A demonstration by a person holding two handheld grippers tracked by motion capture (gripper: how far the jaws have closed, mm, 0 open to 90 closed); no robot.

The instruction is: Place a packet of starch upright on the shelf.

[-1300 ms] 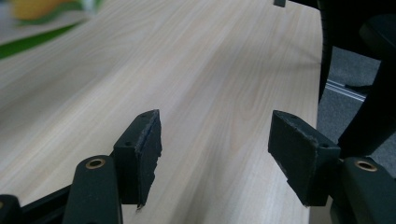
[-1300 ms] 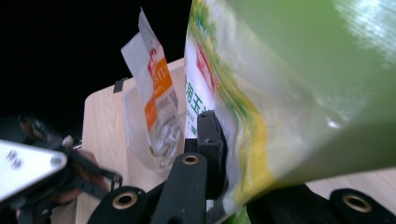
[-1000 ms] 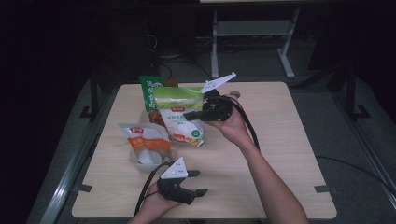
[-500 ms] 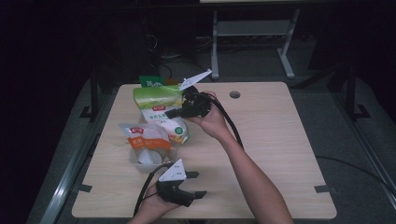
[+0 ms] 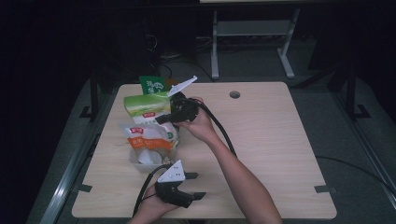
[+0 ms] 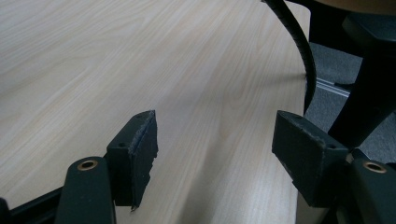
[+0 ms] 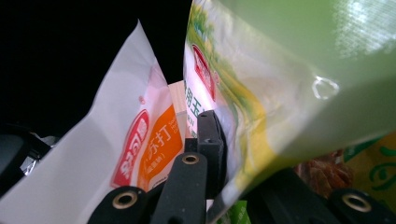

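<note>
Pale wood table (image 5: 271,140) under dark surroundings. Centre-left of the high view, the right gripper (image 5: 164,117) pinches the light green bag (image 5: 145,106), lifted above the white-and-orange bag (image 5: 148,140). Bottom centre, the left gripper (image 5: 195,185) rests with jaws spread.

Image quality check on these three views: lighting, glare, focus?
High view: dim, surroundings nearly black, table evenly lit, slightly soft. Left gripper view: bright, wood grain sharp, open jaw pads crisp. Right gripper view: green bag pressed close to the lens, blurred, with glare patches at upper right; black background at left; orange-and-white bag readable but soft.
</note>
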